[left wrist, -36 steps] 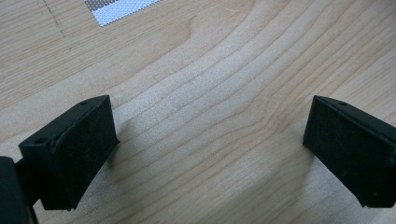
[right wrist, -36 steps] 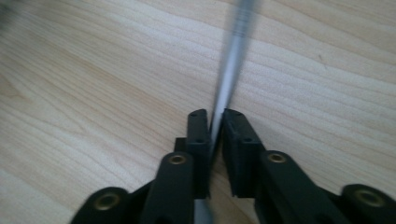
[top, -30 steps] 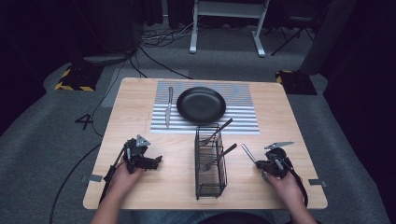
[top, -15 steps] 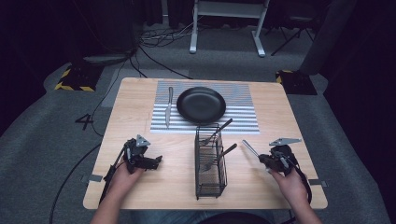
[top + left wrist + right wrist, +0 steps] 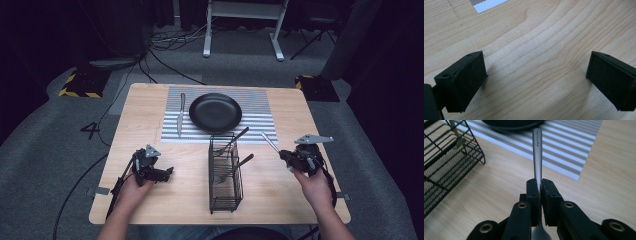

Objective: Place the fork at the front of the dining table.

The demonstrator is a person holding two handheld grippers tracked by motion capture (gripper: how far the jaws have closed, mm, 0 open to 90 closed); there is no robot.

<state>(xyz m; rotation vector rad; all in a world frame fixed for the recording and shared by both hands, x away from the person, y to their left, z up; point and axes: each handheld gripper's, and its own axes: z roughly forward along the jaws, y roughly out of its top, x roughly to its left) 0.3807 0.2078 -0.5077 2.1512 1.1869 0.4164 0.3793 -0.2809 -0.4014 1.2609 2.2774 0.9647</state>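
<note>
The pale wooden table shows a light honey grain. On it lies a woven placemat striped in grey and white. The round shallow plate is plain black, as is the wire cutlery basket. The slim metal utensil handle is bare silver-grey. Both grippers' jaws are matt black, with brass-coloured rivets on the right gripper.

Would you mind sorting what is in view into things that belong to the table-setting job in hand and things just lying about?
In the job:
- right gripper, shut on the spoon
- striped placemat
- black plate
- knife on the placemat
- wire caddy with cutlery

Lying about:
- left gripper, open over the table
- cables on the floor
- desk frame behind
</note>
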